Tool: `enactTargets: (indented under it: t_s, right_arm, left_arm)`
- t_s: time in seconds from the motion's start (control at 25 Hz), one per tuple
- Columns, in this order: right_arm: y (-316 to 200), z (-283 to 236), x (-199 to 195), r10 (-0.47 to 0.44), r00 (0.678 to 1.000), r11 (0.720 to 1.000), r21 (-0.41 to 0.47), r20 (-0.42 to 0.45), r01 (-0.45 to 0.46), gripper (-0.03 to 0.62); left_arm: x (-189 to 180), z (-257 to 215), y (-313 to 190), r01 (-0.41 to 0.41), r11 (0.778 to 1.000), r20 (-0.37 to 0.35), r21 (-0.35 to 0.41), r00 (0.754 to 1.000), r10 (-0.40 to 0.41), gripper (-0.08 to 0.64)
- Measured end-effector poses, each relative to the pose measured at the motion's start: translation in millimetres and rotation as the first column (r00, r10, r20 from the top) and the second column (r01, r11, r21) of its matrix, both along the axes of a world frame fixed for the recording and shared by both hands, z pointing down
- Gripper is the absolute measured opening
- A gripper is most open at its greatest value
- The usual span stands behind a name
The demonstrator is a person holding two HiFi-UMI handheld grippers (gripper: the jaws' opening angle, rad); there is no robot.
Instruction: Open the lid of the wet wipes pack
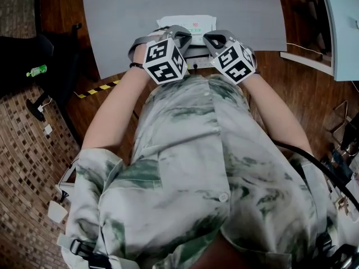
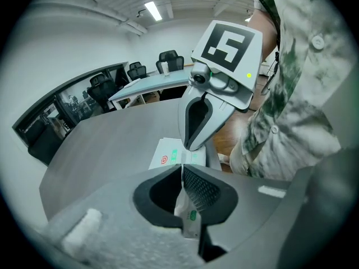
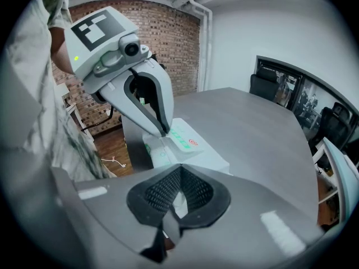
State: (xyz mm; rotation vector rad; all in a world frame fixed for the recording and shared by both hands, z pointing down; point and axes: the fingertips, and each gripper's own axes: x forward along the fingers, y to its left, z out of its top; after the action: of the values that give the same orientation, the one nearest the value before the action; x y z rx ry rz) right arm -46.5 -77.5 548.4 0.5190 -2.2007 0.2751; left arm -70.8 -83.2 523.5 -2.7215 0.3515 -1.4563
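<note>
Our left tongs (image 1: 182, 38) and right tongs (image 1: 212, 39) crowded the wet wipes pack (image 1: 188, 22), nearly touching, it seemed; past it the desk (image 1: 235, 10) lay open for passage.

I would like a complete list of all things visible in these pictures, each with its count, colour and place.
soft white wet wipes pack: one, white with green print, near edge of the table, between both tongs
curved grey table: one, grey, under the pack
green plastic bottle: one, green, far left, off the table
striped floor tape: one strip, yellow and black, wooden floor at left
black office chairs: several, black, at a far pale table
patterned shirt: one, green and white, on the person
left tongs: one, grey, shut on the pack
right tongs: one, grey, shut on the pack
</note>
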Motion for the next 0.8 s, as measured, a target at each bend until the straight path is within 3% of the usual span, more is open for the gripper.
enactTargets:
  t_s: [0.2,0.8]
  right_arm:
    - [1,0,-2,-0.003,1.000,1.000,-0.005,0.008,0.003,-0.002]
    - [6,1,0,-0.010,1.000,1.000,-0.016,0.004,0.010,-0.002]
  left_arm:
    - [-3,-12,-9,-0.007,1.000,-0.018,0.002,1.000,0.007,0.014]
    - [-7,-19,-82,0.100,0.995,-0.109,-0.017,0.989,-0.101,0.020]
